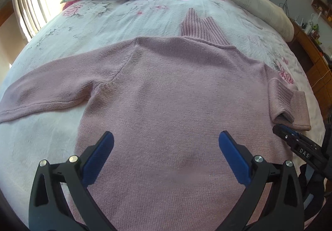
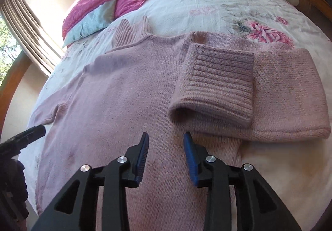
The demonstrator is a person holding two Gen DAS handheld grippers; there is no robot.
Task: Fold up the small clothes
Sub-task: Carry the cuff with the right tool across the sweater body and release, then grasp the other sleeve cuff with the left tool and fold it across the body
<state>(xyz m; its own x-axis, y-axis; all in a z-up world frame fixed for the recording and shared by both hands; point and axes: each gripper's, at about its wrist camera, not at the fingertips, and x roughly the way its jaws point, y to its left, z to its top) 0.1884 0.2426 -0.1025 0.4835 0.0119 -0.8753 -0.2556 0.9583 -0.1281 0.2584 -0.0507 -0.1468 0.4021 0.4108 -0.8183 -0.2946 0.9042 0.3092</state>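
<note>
Left wrist view: pink sweater (image 1: 170, 94) lies flat on the bed (image 1: 124, 17); left gripper (image 1: 166, 137) jaws wide apart, empty. Right gripper (image 2: 166, 137) jaws part-open, empty, near the folded-in cuff (image 2: 215, 87).

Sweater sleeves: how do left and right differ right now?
The left sleeve lies stretched straight out over the bedspread, its cuff out of frame; the right sleeve is folded back on itself, with its ribbed cuff lying on top near the sweater body. The left lies single-layered, the right doubled. Both are the same dusty pink knit, and neither is held: the left tongs and right tongs are open.
</note>
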